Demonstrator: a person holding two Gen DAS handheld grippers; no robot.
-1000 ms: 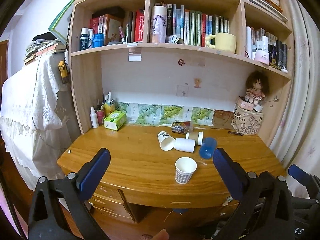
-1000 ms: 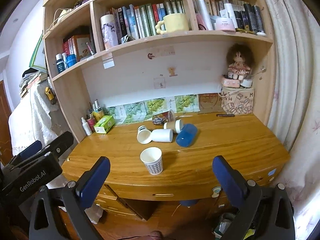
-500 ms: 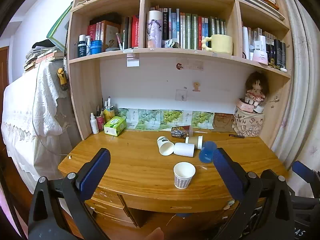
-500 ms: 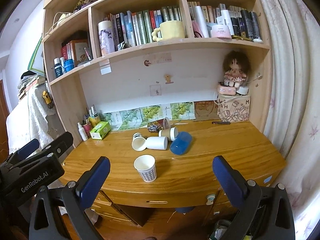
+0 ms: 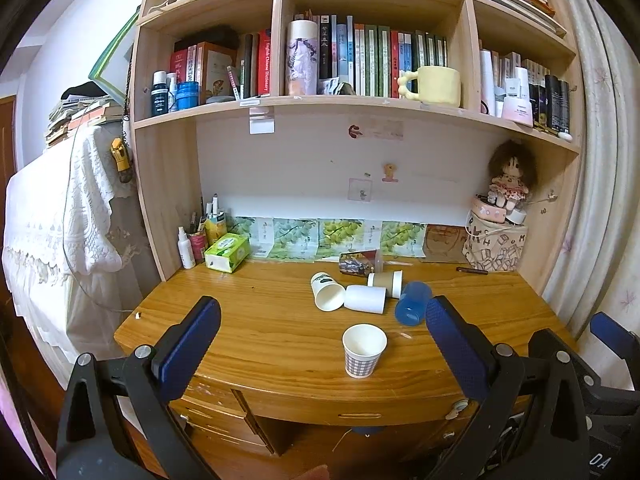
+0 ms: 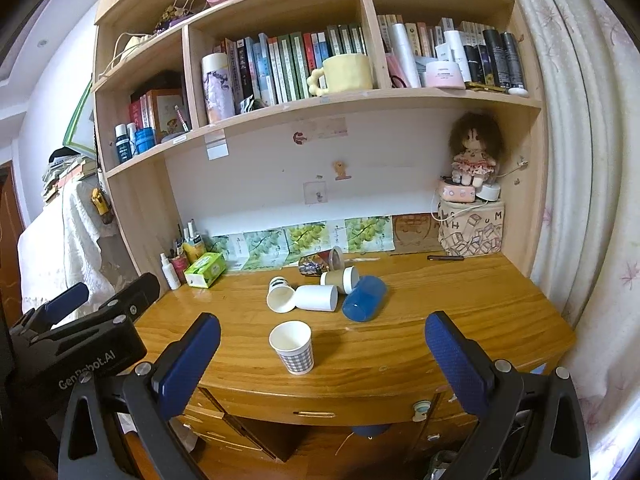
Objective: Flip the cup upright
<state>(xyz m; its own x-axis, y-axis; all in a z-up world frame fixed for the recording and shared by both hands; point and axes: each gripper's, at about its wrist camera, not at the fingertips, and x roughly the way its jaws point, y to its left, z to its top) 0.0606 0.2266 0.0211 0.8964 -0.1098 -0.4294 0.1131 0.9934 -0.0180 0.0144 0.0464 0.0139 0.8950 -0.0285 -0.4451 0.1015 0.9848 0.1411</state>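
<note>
Standing upright near the front edge of the worktop (image 5: 256,320), the checked cup (image 5: 363,350) had its mouth up, and neither pair of tongs touched it. You held your left tongs (image 5: 322,330) with the blue pads spread wide and nothing between them; in that view the cup sat at about 5 o'clock from the midpoint, nearer the right pad (image 5: 456,344). Your right tongs (image 6: 322,332) were likewise wide apart and empty, with the checked cup (image 6: 294,346) a little left of centre between the pads, well short of either one.

Behind the checked cup, at 12 o'clock from it, lay a cluster of cups on their sides. A white cup (image 5: 327,291) lay with its open mouth toward you, touching the base end of a second white cup (image 5: 366,299). A brown cup (image 5: 386,280) with a white lid lay just behind those, and a blue cup (image 5: 412,303) lay at 3 o'clock of them, its mouth facing you. A dark printed cup (image 5: 356,262) lay farthest back, by the leaf pictures along the wall.

A green tissue box (image 5: 227,252) stood at 10 o'clock on the worktop. In the right view your left tongs (image 6: 68,306) showed at 9 o'clock, off the worktop's left end.
</note>
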